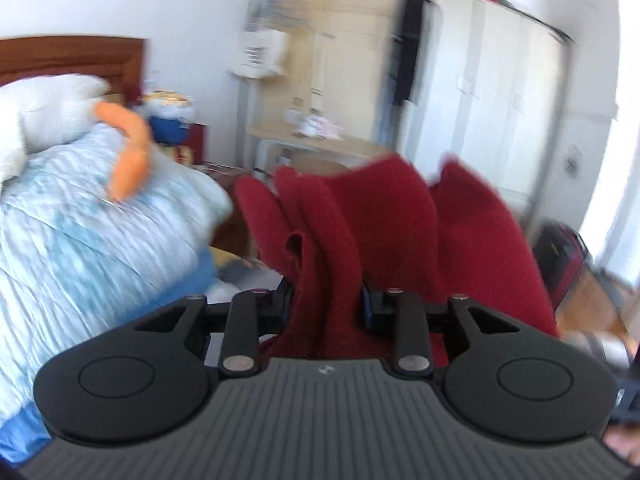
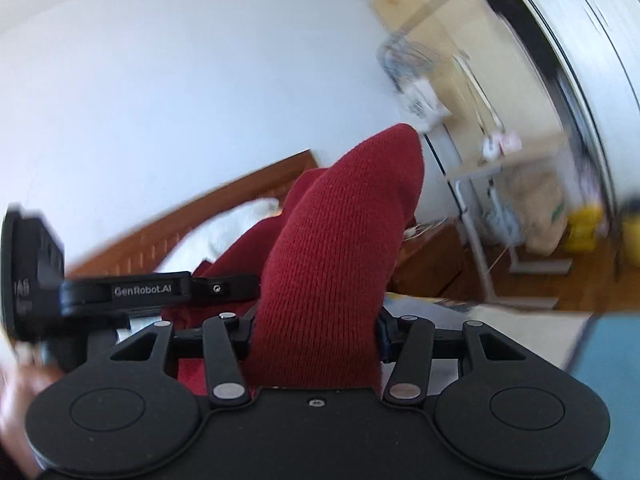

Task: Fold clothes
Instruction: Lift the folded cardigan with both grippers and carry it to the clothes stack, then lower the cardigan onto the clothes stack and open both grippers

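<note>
A dark red knit garment is lifted in the air above the bed, bunched in thick folds. In the left wrist view my left gripper is shut on a gathered fold of it, and the cloth rises in front of the fingers. In the right wrist view my right gripper is shut on another thick roll of the same red garment, which fills the gap between its jaws. A black finger of the left gripper reaches into the cloth from the left, close beside the right gripper.
A bed with a light blue striped quilt, a white pillow and an orange soft item lies to the left, with its wooden headboard behind. A small desk, a white wardrobe and a dark suitcase stand ahead and to the right.
</note>
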`<state>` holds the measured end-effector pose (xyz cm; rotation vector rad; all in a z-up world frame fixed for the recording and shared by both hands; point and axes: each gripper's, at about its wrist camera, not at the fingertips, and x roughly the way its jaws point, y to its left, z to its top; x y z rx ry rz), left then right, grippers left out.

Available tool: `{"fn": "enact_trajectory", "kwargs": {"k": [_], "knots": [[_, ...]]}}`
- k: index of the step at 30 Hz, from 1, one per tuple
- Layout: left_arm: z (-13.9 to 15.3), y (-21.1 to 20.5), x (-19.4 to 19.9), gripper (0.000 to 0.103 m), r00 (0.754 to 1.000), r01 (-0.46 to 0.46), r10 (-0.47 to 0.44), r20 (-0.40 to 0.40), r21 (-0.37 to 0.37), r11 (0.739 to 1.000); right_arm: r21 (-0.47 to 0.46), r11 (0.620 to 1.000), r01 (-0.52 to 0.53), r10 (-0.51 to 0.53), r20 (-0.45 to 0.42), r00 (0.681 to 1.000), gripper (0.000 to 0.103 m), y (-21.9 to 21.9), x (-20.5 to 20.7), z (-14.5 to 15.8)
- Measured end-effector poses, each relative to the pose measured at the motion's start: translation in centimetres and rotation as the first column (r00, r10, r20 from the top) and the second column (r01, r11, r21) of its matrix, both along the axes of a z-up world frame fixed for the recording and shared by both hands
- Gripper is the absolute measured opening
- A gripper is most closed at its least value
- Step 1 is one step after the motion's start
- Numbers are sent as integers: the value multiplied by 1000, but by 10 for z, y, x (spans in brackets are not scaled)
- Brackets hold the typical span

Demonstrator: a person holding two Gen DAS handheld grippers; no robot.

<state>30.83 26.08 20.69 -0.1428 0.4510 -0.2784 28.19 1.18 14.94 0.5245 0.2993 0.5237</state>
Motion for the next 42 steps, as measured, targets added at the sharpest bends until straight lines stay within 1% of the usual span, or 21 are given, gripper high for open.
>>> {"fn": "enact_trajectory", "kwargs": {"k": [2, 4, 6, 8, 11, 14, 17, 18, 20, 23, 24, 25, 27, 29, 31, 33, 35, 36, 37, 39, 42], "knots": [[-3, 25, 41, 44, 998, -37, 35, -55, -35, 999, 95, 994, 48, -38, -105, 994, 58, 20, 37, -12], [-22, 52, 75, 51, 980, -153, 148, -135, -33, 988, 101, 990, 100, -73, -239, 968, 63, 47, 70, -37], [-44, 74, 81, 51, 952, -271, 257, -166, -69, 960, 28, 993, 111, -94, -351, 932, 65, 68, 93, -69], [-68, 88, 69, 55, 960, -252, 225, -166, -165, 953, 41, 994, 101, -74, -429, 900, 69, 73, 101, -97], [-98, 94, 48, 57, 969, -192, 153, -193, -203, 960, 159, 985, 72, 0, -411, 911, 76, 62, 87, -116], [-113, 90, 30, 59, 976, -174, 146, -165, -175, 969, 127, 991, 42, 8, -369, 929, 77, 61, 74, -118], [-116, 94, 26, 65, 984, -158, 133, -120, -224, 962, 200, 978, 52, 27, -369, 929, 61, 59, 72, -123], [-119, 97, 33, 65, 984, -162, 138, -113, -239, 957, 254, 964, 75, 31, -389, 921, 58, 59, 78, -125], [-113, 99, 45, 63, 984, -176, 161, -80, -242, 954, 428, 889, 164, 67, -476, 877, 57, 55, 83, -132], [-92, 94, 45, 65, 984, -166, 176, 28, -210, 963, 682, 698, 217, 276, -536, 798, 57, 64, 93, -139], [-87, 89, 38, 65, 983, -159, 174, 64, -192, 968, 679, 708, 191, 310, -543, 781, 60, 68, 97, -136], [-86, 83, 34, 65, 982, -166, 178, 67, -155, 974, 652, 741, 159, 322, -554, 768, 62, 71, 101, -131], [-93, 68, 30, 65, 977, -213, 213, 16, -37, 976, 483, 870, 100, 240, -591, 771, 71, 75, 102, -119], [-110, 62, 33, 64, 967, -253, 254, -32, 25, 967, 366, 930, 43, 194, -587, 786, 72, 71, 98, -115], [-126, 64, 34, 65, 958, -279, 280, -62, 22, 960, 320, 947, 16, 173, -553, 815, 72, 57, 88, -112], [-134, 75, 34, 65, 952, -302, 296, -82, -70, 951, 238, 971, 20, 99, -475, 874, 72, 42, 72, -102], [-139, 81, 35, 65, 950, -307, 297, -93, -124, 944, 76, 996, 41, -18, -283, 959, 72, 33, 49, -80], [-140, 82, 36, 65, 953, -298, 288, -92, -127, 946, -1, 1000, 16, -16, -154, 988, 71, 33, 43, -72], [-141, 82, 36, 65, 956, -289, 279, -90, -125, 949, -94, 995, -25, 24, -13, 1000, 71, 37, 35, -63], [-142, 81, 37, 65, 961, -273, 264, -89, -116, 955, -265, 961, -72, 104, 109, 989, 71, 54, 33, -55], [-144, 81, 37, 65, 961, -271, 261, -96, -117, 955, -358, 927, -114, 135, 35, 990, 68, 76, 67, -67]]}}
